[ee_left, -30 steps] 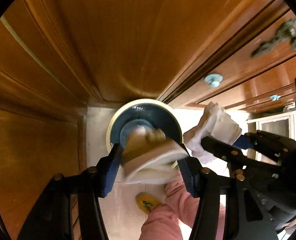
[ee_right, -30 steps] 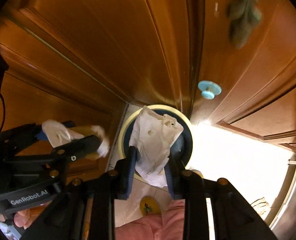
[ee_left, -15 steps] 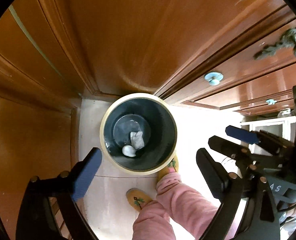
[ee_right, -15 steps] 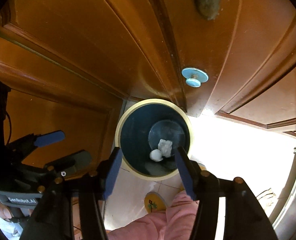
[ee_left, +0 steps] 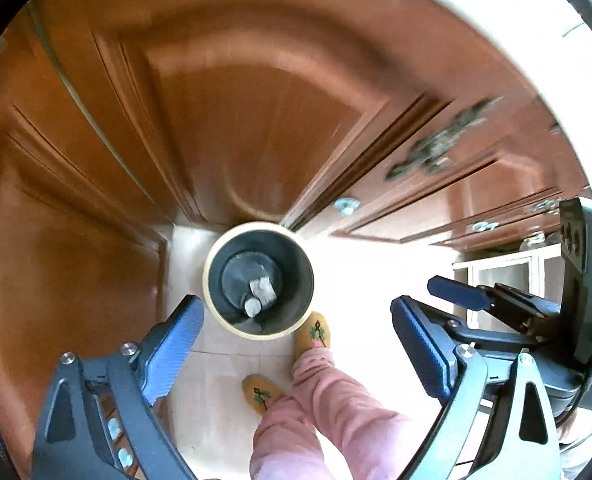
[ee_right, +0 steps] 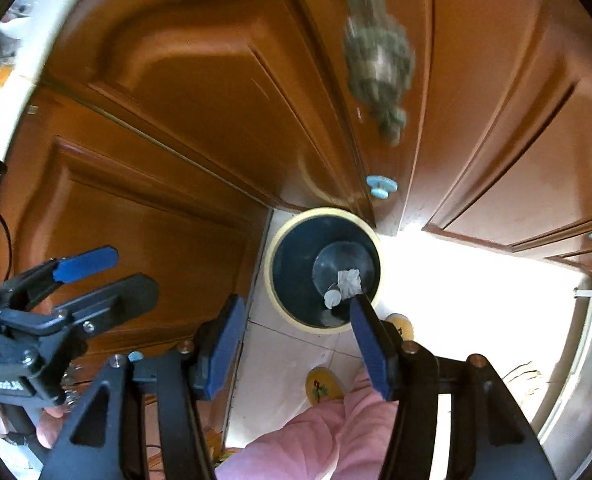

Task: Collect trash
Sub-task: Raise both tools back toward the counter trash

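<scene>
Both my grippers are empty now. Left gripper (ee_left: 296,344) has its jaws spread wide, nothing between them; right gripper (ee_right: 292,340) is spread too, holding nothing. The bin (ee_left: 212,272), dark inside with a cream rim, sits on the pale floor at centre frame in the left view, just right of centre in the right view, tucked against the brown cabinet doors (ee_left: 224,120). Trash is in the bin bottom: a crumpled white tissue (ee_left: 263,286) and a small white ball (ee_left: 252,306) just beside it, seemingly touching. In the right view the same pair shows, tissue (ee_right: 350,280) and ball (ee_right: 332,298), just above my right finger tip.

My judgement: the drop-off for these two pieces is done. What is left I cannot tell; no other trash shows on the floor in either view. Feet in yellow slippers (ee_left: 314,334) stand right next to the bin, lower centre.
</scene>
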`<move>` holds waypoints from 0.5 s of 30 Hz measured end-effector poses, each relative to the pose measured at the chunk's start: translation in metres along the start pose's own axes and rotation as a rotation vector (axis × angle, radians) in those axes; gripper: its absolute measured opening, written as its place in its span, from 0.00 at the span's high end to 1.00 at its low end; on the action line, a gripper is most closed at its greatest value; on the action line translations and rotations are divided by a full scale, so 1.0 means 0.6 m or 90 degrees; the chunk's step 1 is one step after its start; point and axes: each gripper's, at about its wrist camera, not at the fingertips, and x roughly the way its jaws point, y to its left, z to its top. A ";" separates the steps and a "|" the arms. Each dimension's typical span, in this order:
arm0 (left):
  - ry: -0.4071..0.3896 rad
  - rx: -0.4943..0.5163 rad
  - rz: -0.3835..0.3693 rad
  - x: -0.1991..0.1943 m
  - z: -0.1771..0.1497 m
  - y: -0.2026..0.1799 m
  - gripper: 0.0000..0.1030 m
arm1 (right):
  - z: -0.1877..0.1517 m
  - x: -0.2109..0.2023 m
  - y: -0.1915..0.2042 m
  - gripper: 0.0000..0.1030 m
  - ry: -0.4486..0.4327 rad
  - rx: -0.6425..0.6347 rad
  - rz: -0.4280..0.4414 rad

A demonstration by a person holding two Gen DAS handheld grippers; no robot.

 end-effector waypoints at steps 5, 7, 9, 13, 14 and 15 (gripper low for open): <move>-0.059 0.022 0.025 -0.128 0.005 -0.041 0.09 | -0.002 -0.118 0.042 0.46 -0.043 -0.016 0.002; -0.085 0.029 0.031 -0.182 0.005 -0.057 0.09 | 0.000 -0.160 0.053 0.46 -0.058 -0.022 0.007; -0.113 0.038 0.035 -0.231 0.003 -0.068 0.09 | 0.002 -0.208 0.072 0.46 -0.081 -0.032 0.009; -0.159 0.055 0.036 -0.313 0.001 -0.084 0.09 | -0.002 -0.286 0.100 0.46 -0.131 -0.047 0.007; -0.174 0.063 0.035 -0.335 0.000 -0.089 0.09 | -0.003 -0.306 0.107 0.46 -0.145 -0.050 0.009; -0.187 0.070 0.036 -0.355 0.002 -0.097 0.09 | -0.003 -0.324 0.113 0.46 -0.156 -0.052 0.009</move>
